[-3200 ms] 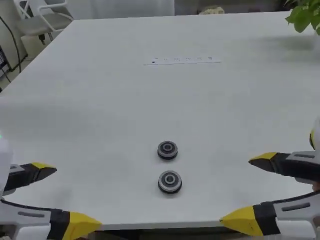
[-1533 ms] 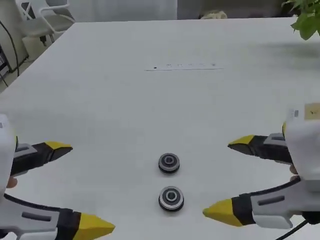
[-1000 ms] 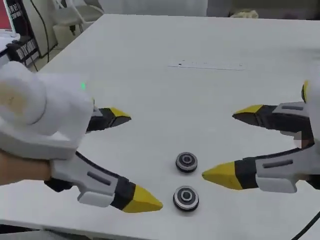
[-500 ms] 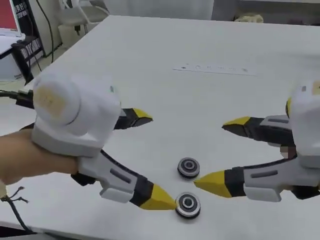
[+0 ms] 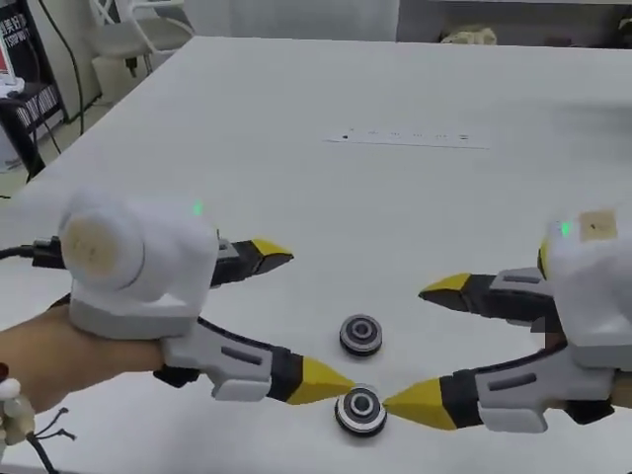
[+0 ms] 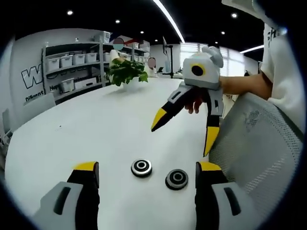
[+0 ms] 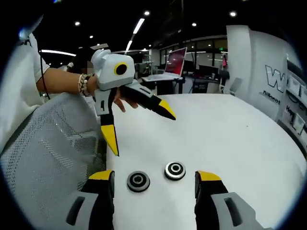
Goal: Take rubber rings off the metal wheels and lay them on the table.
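Note:
Two small metal wheels with black rubber rings lie flat on the white table, close to its front edge. The far wheel lies just behind the near wheel. My left gripper comes in from the left, open, its lower yellow tip almost at the near wheel. Opposite it, my right gripper is open too, with its lower tip close to the same wheel. Neither holds anything.
A thin strip of small marks lies farther back on the table. White chairs stand beyond the far left corner. A grey mesh chair is at the front edge, a potted plant on one far end, a laptop off the other.
Both grippers have moved in from the sides toward the two wheels, and their lower tips now flank the near wheel. The wheels have stayed where they were; the head camera has shifted.

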Available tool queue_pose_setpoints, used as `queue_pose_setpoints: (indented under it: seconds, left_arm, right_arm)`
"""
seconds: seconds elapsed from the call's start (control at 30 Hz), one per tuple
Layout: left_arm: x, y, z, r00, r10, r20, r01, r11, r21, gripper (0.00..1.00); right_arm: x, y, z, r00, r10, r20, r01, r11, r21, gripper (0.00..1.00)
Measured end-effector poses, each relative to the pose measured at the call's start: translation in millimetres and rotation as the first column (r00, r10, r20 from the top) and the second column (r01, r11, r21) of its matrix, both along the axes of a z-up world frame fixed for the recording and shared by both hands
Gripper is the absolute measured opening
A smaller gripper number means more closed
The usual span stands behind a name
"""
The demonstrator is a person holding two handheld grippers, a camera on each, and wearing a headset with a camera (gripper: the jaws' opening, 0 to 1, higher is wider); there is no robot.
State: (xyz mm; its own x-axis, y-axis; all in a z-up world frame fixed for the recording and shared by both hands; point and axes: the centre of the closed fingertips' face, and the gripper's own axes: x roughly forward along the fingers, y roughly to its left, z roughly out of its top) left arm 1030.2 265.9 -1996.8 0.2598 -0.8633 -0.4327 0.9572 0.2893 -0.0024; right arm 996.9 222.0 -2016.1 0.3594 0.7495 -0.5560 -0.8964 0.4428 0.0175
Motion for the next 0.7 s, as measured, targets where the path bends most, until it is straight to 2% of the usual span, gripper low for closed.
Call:
queue_pose_setpoints:
  seconds: [0.03, 0.1, 0.17, 0.23, 0.33, 0.5, 0.6, 0.7]
  left_arm:
    - [1.1, -1.1, 0.6, 1.0, 0.007, 0.002, -0.007, 1.0, -0.013, 0.77]
    - [1.1, -2.8, -3.2, 1.0, 0.011, 0.001, -0.011, 1.0, -0.012, 0.75]
    - [-2.4, -4.0, -11.0, 1.0, 0.003, -0.007, -0.003, 1.0, 0.017, 0.75]
    - [-6.8, -4.1, -17.2, 1.0, -0.019, 0.005, 0.019, 0.999, 0.05, 0.74]
    - [-14.3, -8.2, -22.2, 0.999, -0.04, -0.015, 0.04, 0.998, 0.058, 0.74]
    - [-21.9, -8.5, -36.8, 0.997, -0.073, -0.027, 0.075, 0.992, 0.106, 0.7]
    - [-20.9, -6.8, -41.0, 0.997, -0.074, -0.01, 0.075, 0.99, 0.123, 0.69]
    - [-19.2, -5.9, -40.9, 0.998, -0.067, -0.022, 0.069, 0.991, 0.116, 0.66]
  right_arm:
    - [-0.7, 0.4, -1.5, 1.0, 0.003, -0.007, -0.003, 1.0, 0.001, 0.65]
    - [-2.9, 1.4, -3.0, 1.0, 0.01, -0.011, -0.01, 1.0, 0.002, 0.65]
    - [-3.9, 1.4, -7.2, 1.0, 0.014, -0.023, -0.014, 1.0, -0.002, 0.64]
    - [-4.5, -0.2, -14.3, 0.999, 0.01, -0.044, -0.011, 1.0, -0.024, 0.64]
    - [-6.6, 1.1, -20.9, 0.999, 0.025, -0.045, -0.027, 0.998, -0.052, 0.63]
    - [-11.4, 3.9, -26.7, 0.996, 0.03, -0.087, -0.033, 0.999, -0.039, 0.62]
    - [-14.2, 9.1, -26.9, 0.995, 0.044, -0.092, -0.047, 0.998, -0.032, 0.62]
    - [-18.0, 11.7, -32.1, 0.994, 0.062, -0.094, -0.067, 0.997, -0.05, 0.61]
